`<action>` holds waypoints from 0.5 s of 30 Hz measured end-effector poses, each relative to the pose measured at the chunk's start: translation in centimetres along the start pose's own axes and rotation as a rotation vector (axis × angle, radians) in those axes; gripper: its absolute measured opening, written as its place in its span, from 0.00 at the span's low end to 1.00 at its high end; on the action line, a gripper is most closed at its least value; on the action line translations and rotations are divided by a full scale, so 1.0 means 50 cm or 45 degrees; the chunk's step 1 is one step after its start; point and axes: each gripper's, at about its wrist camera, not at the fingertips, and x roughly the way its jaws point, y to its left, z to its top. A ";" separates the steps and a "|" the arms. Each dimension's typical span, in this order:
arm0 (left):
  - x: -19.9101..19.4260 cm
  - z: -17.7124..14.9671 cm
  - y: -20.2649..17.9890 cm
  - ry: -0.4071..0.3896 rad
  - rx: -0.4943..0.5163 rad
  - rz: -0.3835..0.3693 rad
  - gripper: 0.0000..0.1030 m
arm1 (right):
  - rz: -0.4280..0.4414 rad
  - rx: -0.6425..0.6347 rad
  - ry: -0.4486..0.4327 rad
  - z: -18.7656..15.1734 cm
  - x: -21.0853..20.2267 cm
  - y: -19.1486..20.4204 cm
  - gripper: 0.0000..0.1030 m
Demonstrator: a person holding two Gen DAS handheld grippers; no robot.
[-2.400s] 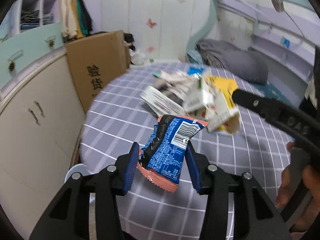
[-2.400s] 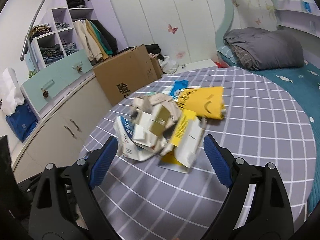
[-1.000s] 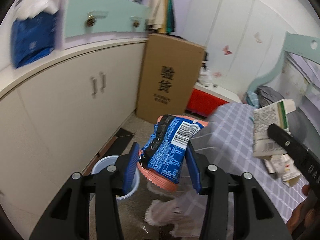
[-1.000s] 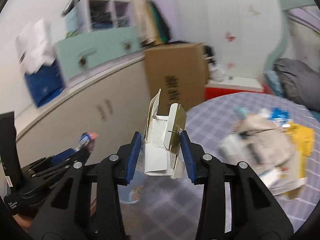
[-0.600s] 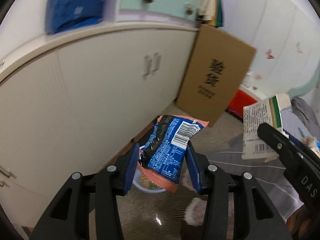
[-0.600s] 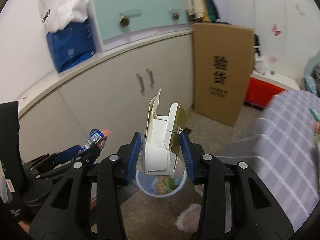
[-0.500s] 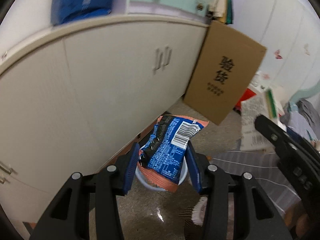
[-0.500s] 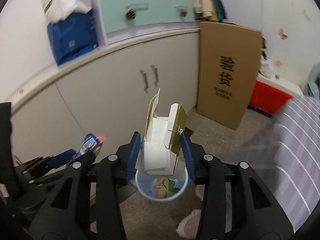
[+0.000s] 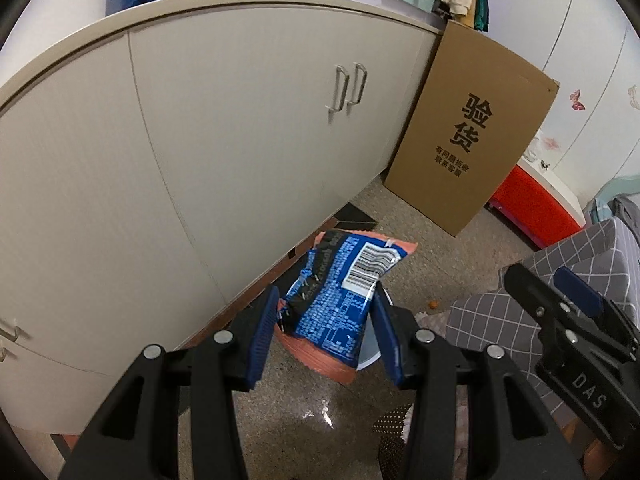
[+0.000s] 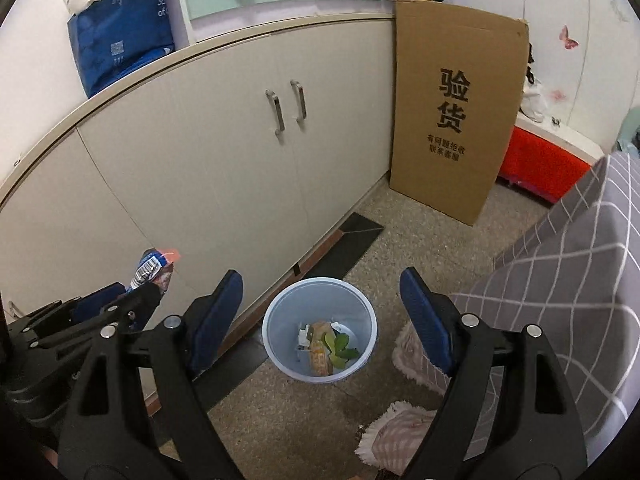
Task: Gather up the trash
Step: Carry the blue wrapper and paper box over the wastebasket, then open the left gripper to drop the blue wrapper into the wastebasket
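Left gripper point(image 9: 326, 330): clamped on the blue wrapper point(image 9: 340, 304), poised above the bin.
Right gripper point(image 10: 320, 320): jaws spread, nothing held.
Bin point(image 10: 320, 328): on the floor at 12 o'clock of the right gripper, some trash inside.
Progress: judging by this, wrapper not yet dropped.

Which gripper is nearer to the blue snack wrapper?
Left. The left gripper has its jaws shut on the blue snack wrapper. The right gripper is open and empty, off to the side above the trash bin.
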 end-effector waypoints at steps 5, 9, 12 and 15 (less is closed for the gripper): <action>0.003 0.004 -0.015 0.003 0.017 -0.018 0.44 | -0.013 -0.003 -0.019 -0.002 -0.012 -0.006 0.78; 0.001 0.006 -0.031 0.001 0.031 -0.026 0.44 | -0.032 0.008 -0.029 0.002 -0.018 -0.017 0.78; 0.002 0.009 -0.042 0.001 0.042 -0.035 0.44 | -0.036 0.023 -0.044 0.004 -0.027 -0.026 0.78; 0.004 0.018 -0.055 -0.002 0.057 -0.045 0.44 | -0.047 0.034 -0.071 0.007 -0.036 -0.032 0.79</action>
